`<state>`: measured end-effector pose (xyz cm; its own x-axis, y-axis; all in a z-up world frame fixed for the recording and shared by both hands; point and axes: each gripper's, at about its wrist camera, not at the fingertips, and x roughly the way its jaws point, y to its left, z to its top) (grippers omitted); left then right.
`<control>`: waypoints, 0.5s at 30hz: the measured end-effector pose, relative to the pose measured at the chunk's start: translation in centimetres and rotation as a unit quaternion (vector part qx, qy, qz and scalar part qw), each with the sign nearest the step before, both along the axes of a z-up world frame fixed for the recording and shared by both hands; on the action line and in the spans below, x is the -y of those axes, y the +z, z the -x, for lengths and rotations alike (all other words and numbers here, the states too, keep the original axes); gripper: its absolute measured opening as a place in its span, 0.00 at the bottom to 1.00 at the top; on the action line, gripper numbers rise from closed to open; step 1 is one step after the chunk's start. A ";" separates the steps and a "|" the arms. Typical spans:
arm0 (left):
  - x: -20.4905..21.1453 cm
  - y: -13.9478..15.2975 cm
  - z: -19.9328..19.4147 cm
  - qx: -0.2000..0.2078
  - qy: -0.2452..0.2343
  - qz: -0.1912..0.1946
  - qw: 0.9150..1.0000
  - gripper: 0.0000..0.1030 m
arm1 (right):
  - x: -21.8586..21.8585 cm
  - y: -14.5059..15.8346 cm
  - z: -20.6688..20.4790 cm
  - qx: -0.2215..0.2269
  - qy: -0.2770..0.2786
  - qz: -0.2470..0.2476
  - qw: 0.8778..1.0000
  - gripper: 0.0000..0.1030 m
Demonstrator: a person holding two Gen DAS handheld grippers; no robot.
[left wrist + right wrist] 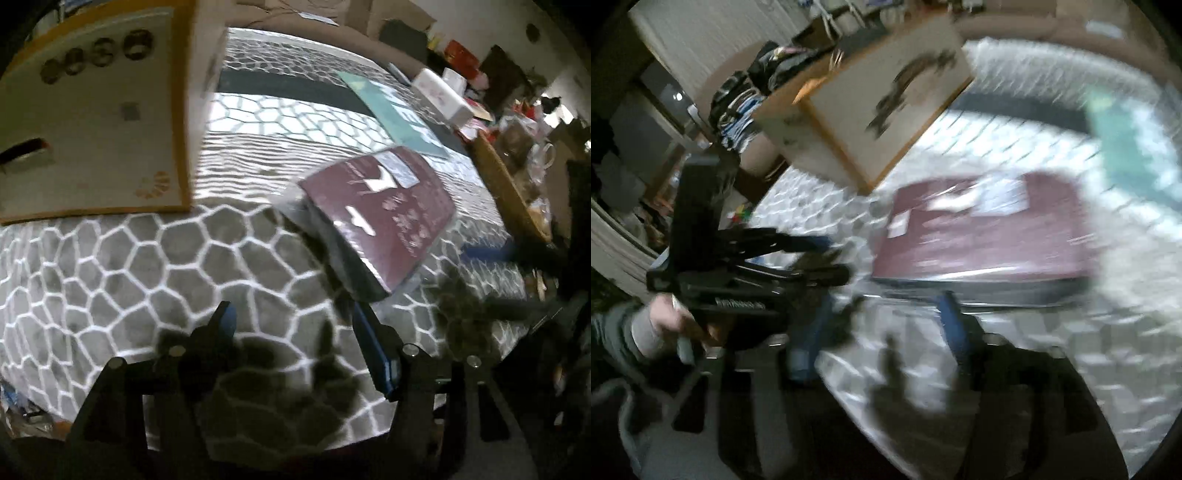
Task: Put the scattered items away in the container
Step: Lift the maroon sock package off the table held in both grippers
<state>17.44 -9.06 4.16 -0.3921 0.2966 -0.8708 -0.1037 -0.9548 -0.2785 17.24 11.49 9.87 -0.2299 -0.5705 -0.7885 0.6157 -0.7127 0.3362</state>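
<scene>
A maroon plastic-wrapped book [384, 214] lies on the grey honeycomb-patterned cloth, ahead and right of my left gripper [291, 317]. That gripper is open and empty, its right finger close to the book's near corner. A white box with orange edges [92, 122] stands at the far left. A teal flat booklet [399, 114] lies beyond the book. In the blurred right wrist view the maroon book [982, 232] lies just ahead of my right gripper [882, 306], which is open and empty. The box [882, 110] stands behind, the teal booklet [1126, 144] at right.
A white tissue box [443, 96] and a wicker basket [509, 188] of clutter sit at the far right. The other hand-held gripper [746, 258] and a hand [665, 317] are at the left of the right wrist view. The table edge runs close below both grippers.
</scene>
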 end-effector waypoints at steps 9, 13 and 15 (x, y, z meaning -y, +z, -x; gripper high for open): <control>-2.5 0.0 0.9 -0.003 -0.024 0.038 0.999 0.69 | -3.5 -0.9 7.0 -0.054 0.061 -0.151 0.985 0.88; -2.4 0.5 -0.4 0.012 -0.035 0.038 0.999 0.69 | -0.8 -3.3 8.1 -0.052 0.162 -0.213 0.962 0.88; -2.8 0.3 -0.5 0.018 -0.039 0.030 0.999 0.69 | -0.2 -4.3 8.3 -0.049 0.195 -0.230 0.952 0.88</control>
